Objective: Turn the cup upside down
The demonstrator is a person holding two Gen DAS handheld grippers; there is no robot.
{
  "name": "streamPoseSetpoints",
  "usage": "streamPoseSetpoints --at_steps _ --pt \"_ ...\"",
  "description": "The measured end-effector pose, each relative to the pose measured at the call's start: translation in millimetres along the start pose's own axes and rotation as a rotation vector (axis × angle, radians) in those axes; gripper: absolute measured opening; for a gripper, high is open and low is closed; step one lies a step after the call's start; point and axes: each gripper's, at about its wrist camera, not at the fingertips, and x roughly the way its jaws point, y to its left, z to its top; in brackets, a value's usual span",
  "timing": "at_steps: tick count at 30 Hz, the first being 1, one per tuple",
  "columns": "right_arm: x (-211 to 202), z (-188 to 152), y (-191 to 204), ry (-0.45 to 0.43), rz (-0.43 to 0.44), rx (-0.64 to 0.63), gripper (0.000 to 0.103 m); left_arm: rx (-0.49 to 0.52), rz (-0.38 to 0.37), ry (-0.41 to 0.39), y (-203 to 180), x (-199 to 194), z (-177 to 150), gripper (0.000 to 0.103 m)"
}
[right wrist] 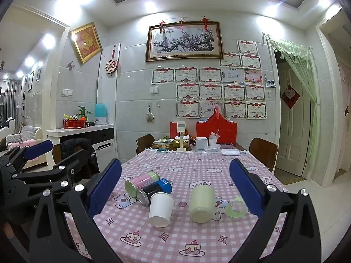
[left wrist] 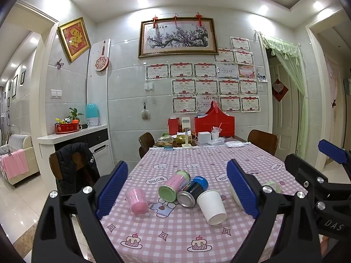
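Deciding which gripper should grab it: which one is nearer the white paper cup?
Right, narrowly. The white paper cup lies on its side, left of centre between the right gripper's open jaws. The left gripper has it toward its right jaw, open too.

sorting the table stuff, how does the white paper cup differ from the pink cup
The white paper cup tapers, widening toward the end that faces the camera; the pink cup is a near-straight cylinder. The white paper cup touches the blue can; the pink cup lies alone, to the left. Both lie on their sides on the checked tablecloth.
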Motion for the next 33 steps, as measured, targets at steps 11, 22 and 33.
streamPoseSetpoints --at_steps 11,22,33 --pt "-0.4 -0.1 0.5 -0.003 -0.001 0.0 0.095 -0.001 -0.003 -0.001 0.3 2.4 -0.6 0.09" --pt "-2.3 0.6 0.7 -0.001 0.0 0.0 0.095 -0.003 0.0 -0.005 0.9 -0.2 0.0 0.09" --pt "-0.7 -1.8 -0.6 0.003 0.0 0.001 0.095 -0.002 0.0 -0.004 -2.0 1.8 -1.0 0.09"
